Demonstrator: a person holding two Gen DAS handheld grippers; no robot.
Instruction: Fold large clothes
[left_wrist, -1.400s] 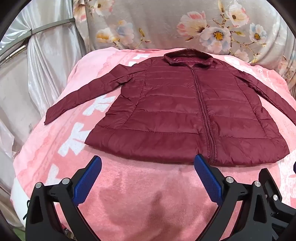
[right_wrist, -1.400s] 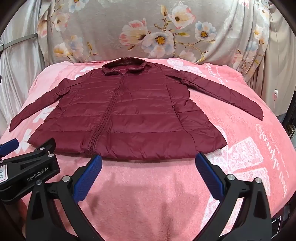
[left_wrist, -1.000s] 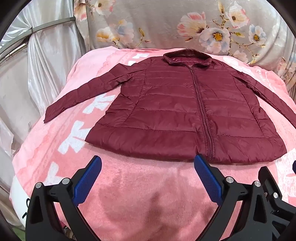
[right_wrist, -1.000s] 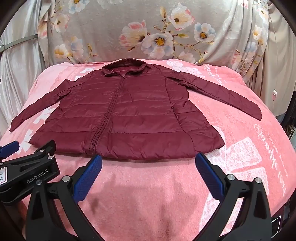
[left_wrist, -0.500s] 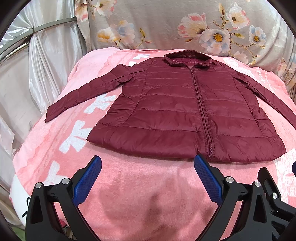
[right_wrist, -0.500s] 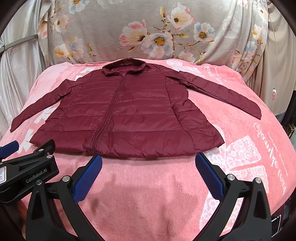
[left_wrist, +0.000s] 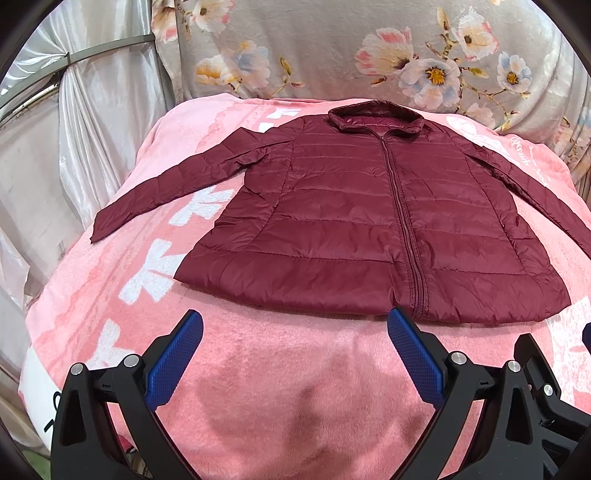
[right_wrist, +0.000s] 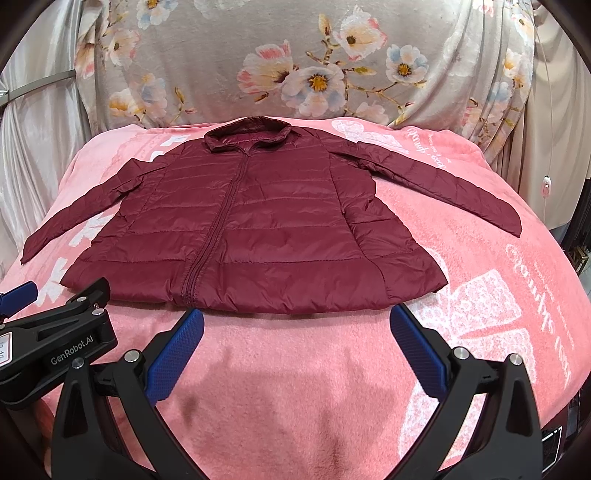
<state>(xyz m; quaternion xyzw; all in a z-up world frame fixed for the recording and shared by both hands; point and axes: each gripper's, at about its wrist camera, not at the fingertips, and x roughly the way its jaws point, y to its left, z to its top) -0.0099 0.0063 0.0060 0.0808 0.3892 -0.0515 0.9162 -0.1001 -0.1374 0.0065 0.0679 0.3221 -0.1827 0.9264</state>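
maroon jacket (left_wrist: 351, 221) spread flat, just beyond left gripper (left_wrist: 295, 332)

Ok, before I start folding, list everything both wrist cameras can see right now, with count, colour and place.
puffer jacket: one, maroon, zipped, lying flat and front up on the blanket, collar at the far end, both sleeves spread out to the sides.
blanket: one, pink with white print, covering the whole work surface under the jacket.
floral cloth: one, grey with pink and white flowers, draped behind the far edge.
curtain: one, pale silver, hanging on the left side.
left gripper: one, black with blue pads, open, above bare blanket just short of the hem.
right gripper: one, black with blue pads, open, also near the hem, holding nothing.
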